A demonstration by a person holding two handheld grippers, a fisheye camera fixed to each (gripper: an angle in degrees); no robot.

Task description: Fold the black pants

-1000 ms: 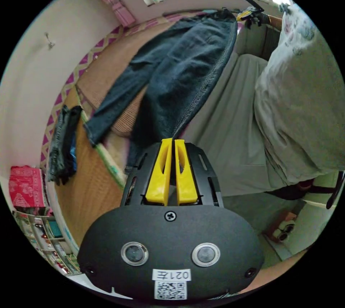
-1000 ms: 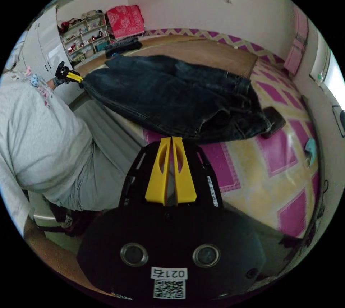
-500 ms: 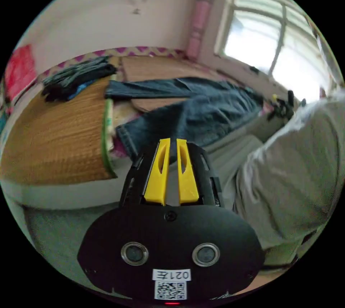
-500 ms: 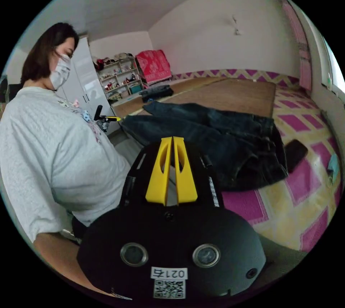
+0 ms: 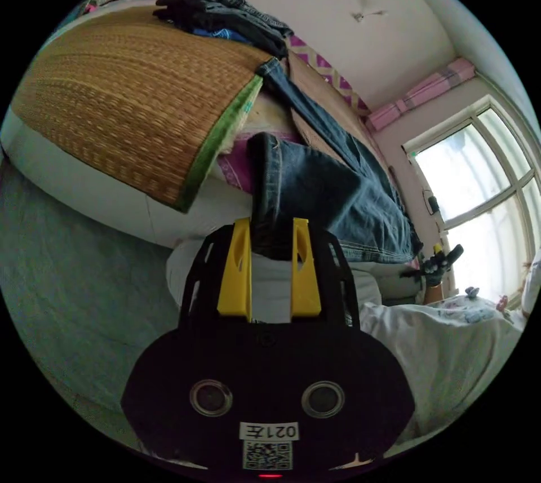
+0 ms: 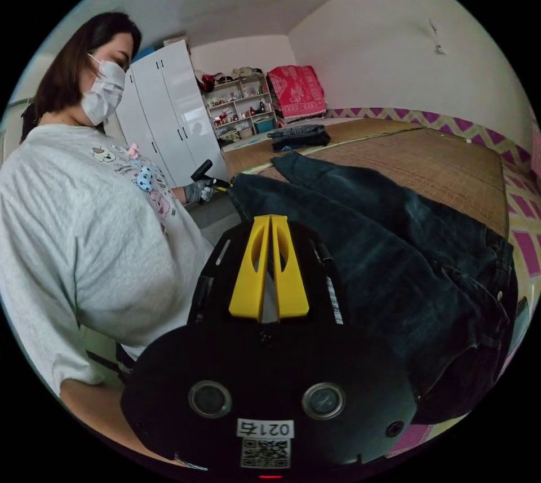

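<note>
My bed [image 5: 84, 167] carries a woven straw mat [image 5: 129, 94], the black pants [image 6: 394, 257] spread across it, and folded dark clothes [image 5: 225, 15].

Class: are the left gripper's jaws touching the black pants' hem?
Cannot tell. In the left gripper view the left gripper stands open around the hem of the black pants, contact unclear.
</note>
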